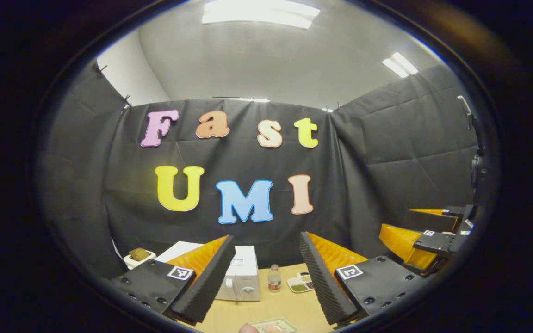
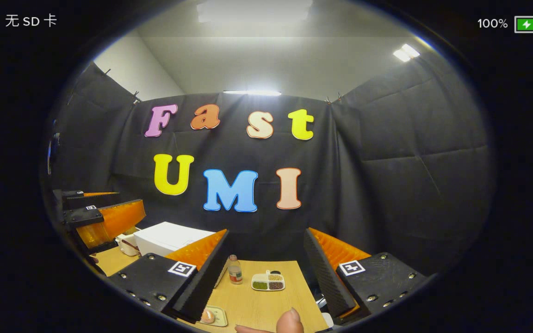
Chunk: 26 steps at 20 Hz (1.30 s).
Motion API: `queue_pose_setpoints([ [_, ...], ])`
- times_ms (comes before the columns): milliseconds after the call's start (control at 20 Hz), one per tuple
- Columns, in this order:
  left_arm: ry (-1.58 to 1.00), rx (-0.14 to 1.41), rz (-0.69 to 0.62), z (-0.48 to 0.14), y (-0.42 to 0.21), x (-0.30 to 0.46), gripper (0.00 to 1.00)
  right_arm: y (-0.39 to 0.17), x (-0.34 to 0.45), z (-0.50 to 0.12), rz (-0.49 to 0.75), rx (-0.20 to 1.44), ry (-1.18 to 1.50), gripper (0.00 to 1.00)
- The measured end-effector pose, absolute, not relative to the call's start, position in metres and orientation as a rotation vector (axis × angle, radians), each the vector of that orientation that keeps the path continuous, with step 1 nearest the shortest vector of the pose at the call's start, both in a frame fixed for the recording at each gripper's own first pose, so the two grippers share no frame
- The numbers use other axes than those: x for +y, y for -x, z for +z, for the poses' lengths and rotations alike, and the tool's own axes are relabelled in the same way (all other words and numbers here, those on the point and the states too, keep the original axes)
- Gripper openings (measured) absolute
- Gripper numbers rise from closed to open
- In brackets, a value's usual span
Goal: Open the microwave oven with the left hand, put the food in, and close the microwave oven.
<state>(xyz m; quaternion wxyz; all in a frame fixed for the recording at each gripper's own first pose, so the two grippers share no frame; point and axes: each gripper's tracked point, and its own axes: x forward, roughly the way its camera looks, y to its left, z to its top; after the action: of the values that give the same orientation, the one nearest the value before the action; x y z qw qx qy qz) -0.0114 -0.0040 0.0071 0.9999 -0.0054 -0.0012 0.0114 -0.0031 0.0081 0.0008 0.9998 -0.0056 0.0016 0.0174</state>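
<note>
The microwave oven (image 1: 241, 280) stood shut on the table (image 1: 271, 307), just beyond the left gripper (image 1: 266, 277), whose jaws gaped apart, holding nothing. A small bottle (image 1: 274, 278) and a divided food tray (image 1: 300, 283) sat between those jaws. The right gripper (image 2: 266, 277) was likewise spread wide and empty, with the bottle (image 2: 234, 270) and tray (image 2: 269, 281) between its jaws.

White microwave (image 1: 241, 277); pale wood worktop (image 2: 266, 305); white tray (image 2: 268, 281) right of the microwave with green, tan and dark red fillings; red-labelled bottle (image 2: 234, 270).
</note>
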Motion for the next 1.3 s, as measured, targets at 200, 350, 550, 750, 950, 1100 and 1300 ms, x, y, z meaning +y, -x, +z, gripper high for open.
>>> queue_pose_setpoints([
  [200,0.021,-0.01,0.057,0.007,0.021,0.001,0.94,0.0,0.014,0.005,0.053,-0.022,-0.01,0.96],
  [350,-0.006,-0.011,0.112,0.005,0.031,0.015,0.96,-0.008,0.023,-0.003,0.094,-0.008,-0.007,0.96],
  [550,0.0,0.017,0.18,-0.005,0.042,0.028,0.98,-0.016,0.029,-0.007,0.147,-0.003,-0.01,0.96],
  [750,0.011,0.036,0.219,-0.01,0.05,0.028,0.96,-0.021,0.028,-0.012,0.192,0.009,-0.02,0.96],
  [950,-0.001,0.075,0.22,-0.019,0.043,0.01,0.93,-0.022,0.006,-0.008,0.186,-0.015,-0.021,0.96],
  [1100,-0.003,0.076,0.237,-0.016,0.04,0.0,0.95,-0.018,-0.007,-0.014,0.191,-0.011,-0.044,0.96],
  [1300,-0.001,0.104,0.278,-0.029,0.048,0.003,0.95,-0.019,-0.02,-0.024,0.193,0.002,-0.087,0.96],
])
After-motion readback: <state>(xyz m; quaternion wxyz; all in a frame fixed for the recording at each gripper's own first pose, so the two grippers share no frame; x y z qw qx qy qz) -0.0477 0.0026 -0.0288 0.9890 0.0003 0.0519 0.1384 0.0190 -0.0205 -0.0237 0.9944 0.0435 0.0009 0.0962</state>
